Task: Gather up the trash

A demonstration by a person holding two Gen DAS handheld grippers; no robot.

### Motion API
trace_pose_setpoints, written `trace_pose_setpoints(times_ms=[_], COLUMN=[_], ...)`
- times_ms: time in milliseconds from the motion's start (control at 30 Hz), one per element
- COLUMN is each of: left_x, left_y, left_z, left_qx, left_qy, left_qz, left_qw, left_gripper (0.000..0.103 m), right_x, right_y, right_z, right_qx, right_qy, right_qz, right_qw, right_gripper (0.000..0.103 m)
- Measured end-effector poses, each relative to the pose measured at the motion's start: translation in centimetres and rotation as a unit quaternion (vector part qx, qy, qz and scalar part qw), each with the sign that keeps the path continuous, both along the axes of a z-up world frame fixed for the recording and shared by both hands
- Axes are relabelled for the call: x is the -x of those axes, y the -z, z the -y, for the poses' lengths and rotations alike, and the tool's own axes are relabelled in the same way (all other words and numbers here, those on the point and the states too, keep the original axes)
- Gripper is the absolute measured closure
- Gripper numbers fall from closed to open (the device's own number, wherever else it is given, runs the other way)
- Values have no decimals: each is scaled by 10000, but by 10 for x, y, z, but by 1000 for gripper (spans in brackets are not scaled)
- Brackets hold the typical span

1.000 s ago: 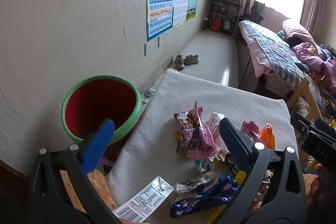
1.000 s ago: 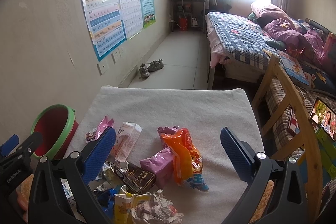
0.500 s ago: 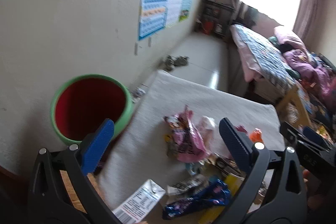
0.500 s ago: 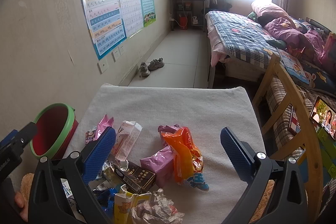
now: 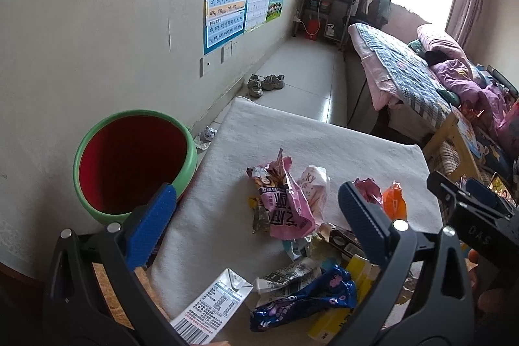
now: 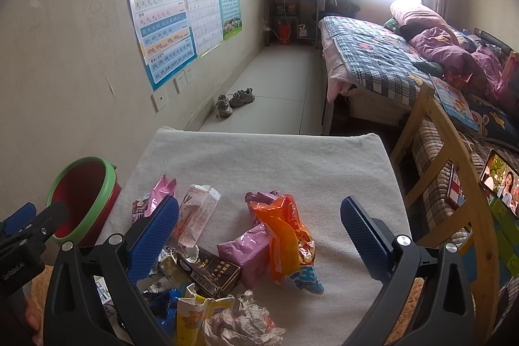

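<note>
A pile of trash lies on a white towel-covered table (image 5: 301, 138) (image 6: 292, 158). In the left wrist view a pink snack wrapper (image 5: 285, 203), a blue wrapper (image 5: 305, 297) and a white carton (image 5: 211, 304) lie between the fingers. My left gripper (image 5: 256, 209) is open and empty above them. A red bin with a green rim (image 5: 133, 164) (image 6: 84, 193) stands left of the table. In the right wrist view an orange bag (image 6: 288, 232), a pink packet (image 6: 246, 248), a dark box (image 6: 207, 271) and crumpled paper (image 6: 243, 320) lie under my open, empty right gripper (image 6: 259, 226).
A wall with posters (image 6: 168, 21) runs along the left. A pair of shoes (image 6: 236, 99) sits on the floor beyond the table. A bed (image 6: 389, 60) and a wooden chair frame (image 6: 444, 151) stand on the right. Crumpled paper (image 5: 207, 135) lies on the floor by the bin.
The left gripper swung left and then back right, ending near its earlier view with the trash a little farther ahead. The right gripper has barely moved. Both stay open.
</note>
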State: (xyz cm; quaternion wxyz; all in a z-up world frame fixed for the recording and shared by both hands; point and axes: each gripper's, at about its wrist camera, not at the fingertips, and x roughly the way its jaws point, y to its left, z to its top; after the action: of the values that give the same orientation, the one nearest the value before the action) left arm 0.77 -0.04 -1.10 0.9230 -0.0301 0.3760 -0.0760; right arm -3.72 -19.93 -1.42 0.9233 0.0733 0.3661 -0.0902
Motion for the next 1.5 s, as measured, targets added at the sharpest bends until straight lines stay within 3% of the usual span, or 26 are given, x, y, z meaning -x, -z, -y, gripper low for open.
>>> trace_pose_setpoints(times_ms=[867,1167,1267,1500], left_x=[-5,-2,3,11], left_y=[7,6,15,53], left_z=[-5,-3,-12,-37], left_qx=[11,-152,-428,-375], left_qy=[-78,627,636,1068], left_qz=[-237,-177,-143,-1102], left_qw=[9997,9978,9970,9874], left_gripper=[5,5,5,8], right_x=[-3,-2,2,16], right_y=[2,2,9,39], right_z=[-4,6,14,21], right_qx=[7,-207,-358,-548], right_qy=[-48,-161,-196,-533], right_qz=[-110,-212,-376,-1002], right_qw=[9999,9994,9985,9920], right_gripper=[7,7,7,7])
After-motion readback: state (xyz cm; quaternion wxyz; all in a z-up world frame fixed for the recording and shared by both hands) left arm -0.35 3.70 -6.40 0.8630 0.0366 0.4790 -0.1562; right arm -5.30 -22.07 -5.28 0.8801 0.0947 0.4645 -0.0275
